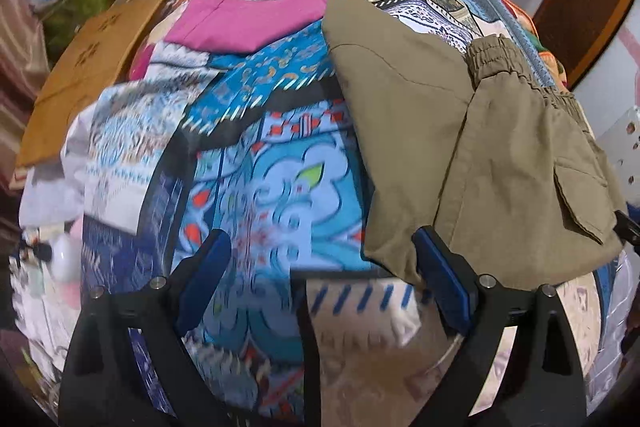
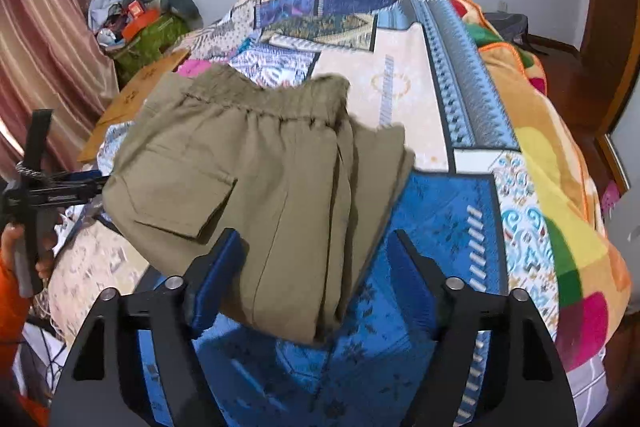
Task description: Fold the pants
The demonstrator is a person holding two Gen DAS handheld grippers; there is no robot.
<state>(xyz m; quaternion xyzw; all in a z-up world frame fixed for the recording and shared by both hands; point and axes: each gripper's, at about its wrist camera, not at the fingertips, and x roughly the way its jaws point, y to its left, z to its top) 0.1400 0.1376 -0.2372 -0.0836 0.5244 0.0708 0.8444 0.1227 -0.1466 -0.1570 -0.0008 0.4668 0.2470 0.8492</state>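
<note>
The right gripper (image 2: 316, 287) stands open astride the near edge of the folded khaki pants (image 2: 256, 163), pads not pressing; closing on only the top layers could drag the stack apart. The left gripper (image 1: 320, 275), open and empty, hovers beside the bundle's edge. The pants lie compactly layered on the patchwork bedspread (image 2: 440, 219), cargo pocket up, elastic waistband farthest.
</note>
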